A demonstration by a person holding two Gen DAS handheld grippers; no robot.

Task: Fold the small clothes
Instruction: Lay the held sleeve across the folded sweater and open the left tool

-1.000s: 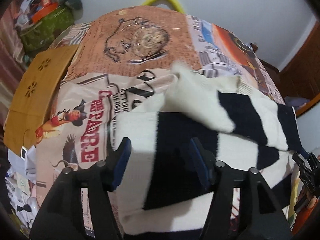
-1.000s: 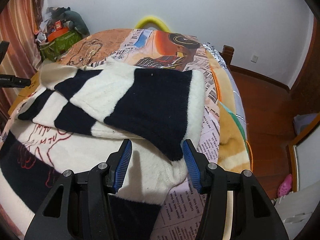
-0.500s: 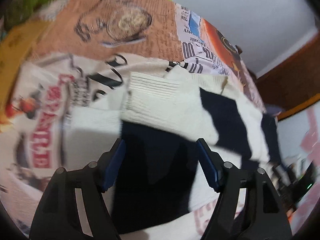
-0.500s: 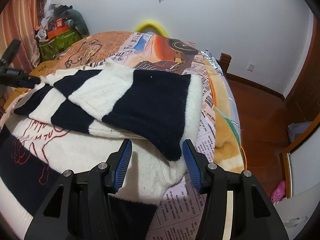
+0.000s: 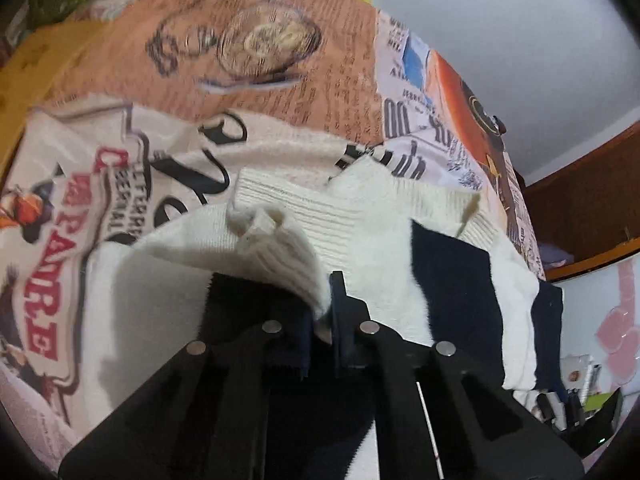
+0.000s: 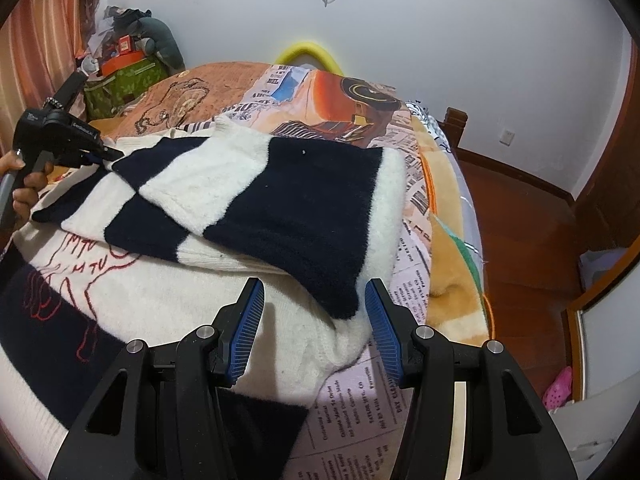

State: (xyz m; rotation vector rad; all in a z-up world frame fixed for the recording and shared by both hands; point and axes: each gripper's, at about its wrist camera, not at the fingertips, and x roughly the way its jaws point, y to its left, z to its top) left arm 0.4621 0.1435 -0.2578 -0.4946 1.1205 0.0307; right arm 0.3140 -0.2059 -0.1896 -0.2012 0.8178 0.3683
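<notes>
A white and navy striped sweater (image 6: 280, 208) lies on the bed with both sleeves folded across its body; red stitching shows on its front (image 6: 80, 264). My left gripper (image 5: 320, 320) is shut on the sweater's white edge (image 5: 288, 252) and lifts a fold of it. It also shows in the right wrist view (image 6: 100, 152) at the sweater's far left side, held by a hand. My right gripper (image 6: 314, 320) is open and empty, hovering just above the sweater's near right corner by the navy sleeve tip (image 6: 340, 300).
The bed carries a newspaper-print cover (image 5: 248, 80). A green bag and clutter (image 6: 120, 80) stand at the far left corner. A yellow hoop (image 6: 306, 52) sits behind the bed. The wooden floor (image 6: 520, 220) and a pink shoe (image 6: 560, 388) lie to the right.
My left gripper has closed on the sweater's white edge and raised it. My right gripper has stayed open in about the same place.
</notes>
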